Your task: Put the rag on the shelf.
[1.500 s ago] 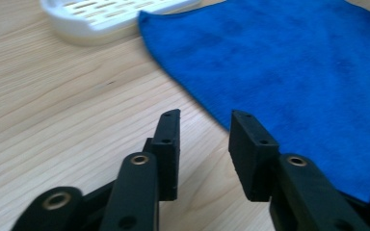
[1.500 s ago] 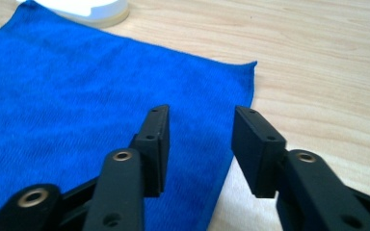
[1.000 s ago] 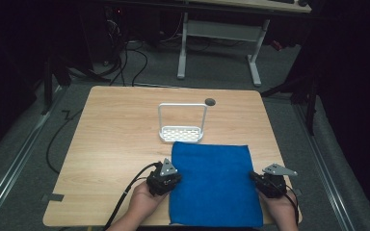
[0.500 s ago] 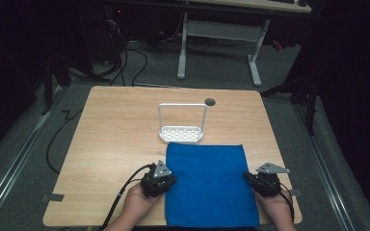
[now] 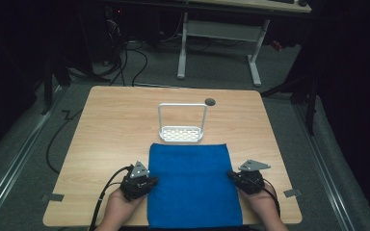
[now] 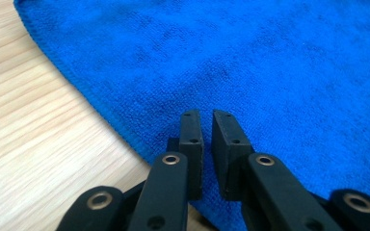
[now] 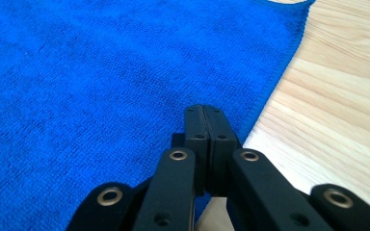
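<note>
A blue cloth lies flat on the wooden worktop, between the two grippers, its near edge reaching the worktop's near edge. The left gripper sits at the cloth's left edge; in the left gripper view its jaws stand a narrow gap apart over the cloth, nothing between them, bare wood to their left. The right gripper sits at the cloth's right edge; in the right gripper view its jaws are pressed together above the cloth's hem, and whether any cloth is pinched between them cannot be told. Beyond both grippers, just past the cloth's far edge, stands a white rack with a tall wire frame. A hand holds each gripper from the near side.
</note>
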The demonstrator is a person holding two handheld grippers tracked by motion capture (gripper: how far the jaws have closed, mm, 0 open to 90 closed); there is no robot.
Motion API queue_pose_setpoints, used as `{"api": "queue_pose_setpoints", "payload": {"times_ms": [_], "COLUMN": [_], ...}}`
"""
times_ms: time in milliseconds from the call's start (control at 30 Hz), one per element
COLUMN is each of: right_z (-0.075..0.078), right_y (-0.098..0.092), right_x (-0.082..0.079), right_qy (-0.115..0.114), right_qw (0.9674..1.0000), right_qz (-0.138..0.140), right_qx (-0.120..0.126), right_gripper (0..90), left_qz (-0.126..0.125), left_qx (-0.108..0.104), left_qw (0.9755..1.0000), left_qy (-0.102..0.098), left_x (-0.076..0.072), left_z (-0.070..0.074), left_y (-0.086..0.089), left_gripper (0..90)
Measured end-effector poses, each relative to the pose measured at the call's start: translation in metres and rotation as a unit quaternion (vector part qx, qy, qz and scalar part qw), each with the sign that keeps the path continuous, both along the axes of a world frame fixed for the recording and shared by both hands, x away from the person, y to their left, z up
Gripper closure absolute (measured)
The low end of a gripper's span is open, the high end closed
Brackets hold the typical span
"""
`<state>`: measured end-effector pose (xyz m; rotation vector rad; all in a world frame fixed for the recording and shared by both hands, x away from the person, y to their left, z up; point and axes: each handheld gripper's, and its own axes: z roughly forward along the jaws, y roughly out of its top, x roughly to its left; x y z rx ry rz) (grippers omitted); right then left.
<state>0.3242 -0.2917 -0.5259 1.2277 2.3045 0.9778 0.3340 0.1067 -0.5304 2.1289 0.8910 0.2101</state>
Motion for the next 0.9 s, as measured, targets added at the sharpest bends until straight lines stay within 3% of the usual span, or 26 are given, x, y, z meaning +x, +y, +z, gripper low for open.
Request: {"api": "queue_pose_setpoints", "payload": {"times_ms": [300, 567, 700, 800, 900], "right_z": [0.0, 0.0, 0.001, 0.005, 0.007], "right_y": [0.019, 0.022, 0.021, 0.015, 0.007], "right_x": [0.003, -0.001, -0.003, -0.006, -0.007], "right_qy": [0.003, 0.005, 0.004, -0.023, -0.031], "right_qw": [0.9994, 0.9991, 0.9991, 0.9991, 0.999], "right_qz": [0.035, 0.042, 0.041, 0.031, 0.013], "right_qx": [0.001, 0.001, 0.001, 0.015, 0.028], "right_gripper": [90.0, 90.0, 88.6, 83.0, 80.8], "left_qz": [0.028, 0.029, 0.027, 0.029, 0.05], "left_qx": [-0.003, -0.006, -0.012, -0.017, -0.046], "left_qw": [0.9996, 0.9995, 0.9991, 0.9992, 0.9977], "left_qy": [0.008, 0.013, 0.03, 0.021, 0.003], "left_x": [-0.003, 0.0, 0.002, 0.003, 0.006], "left_z": [0.0, 0.0, 0.002, 0.005, 0.01], "left_y": [0.02, 0.023, 0.023, 0.025, 0.031], "left_gripper": [83.2, 83.0, 78.9, 75.7, 69.2]}}
